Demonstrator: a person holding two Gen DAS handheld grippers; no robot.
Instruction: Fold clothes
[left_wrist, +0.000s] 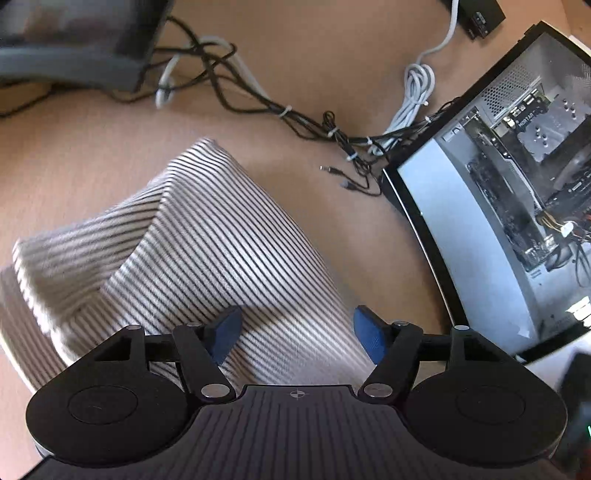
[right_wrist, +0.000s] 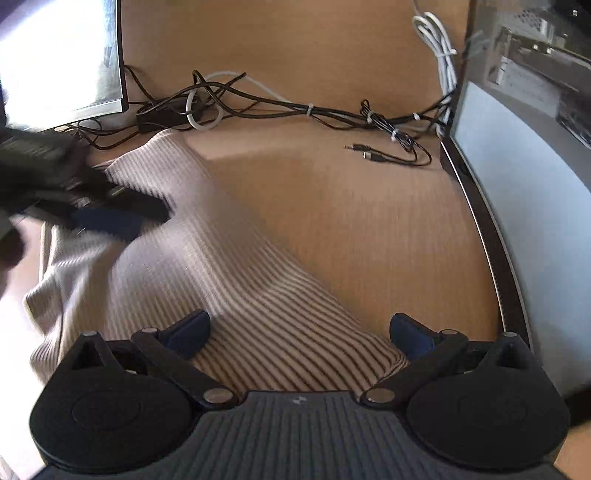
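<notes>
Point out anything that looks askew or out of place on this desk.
The striped garment lies bunched and skewed, not flat. Loose cables sprawl behind it, with unplugged connectors lying free.

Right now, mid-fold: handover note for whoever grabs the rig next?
Left gripper: open, holding nothing, jaws spread over the near part of the striped garment.
Right gripper: open, holding nothing, over the garment's near corner.
Garment: lies on the wooden desk, bunched, with one flap folded over; edges uneven. It sits clear of the cable bundle behind it and the open PC case on the right.
Done: at most a rough first fold.
Left: grasp the edges, flatten, finish the folds. The right wrist view is motion-blurred, so recheck the grip points before closing.
</notes>
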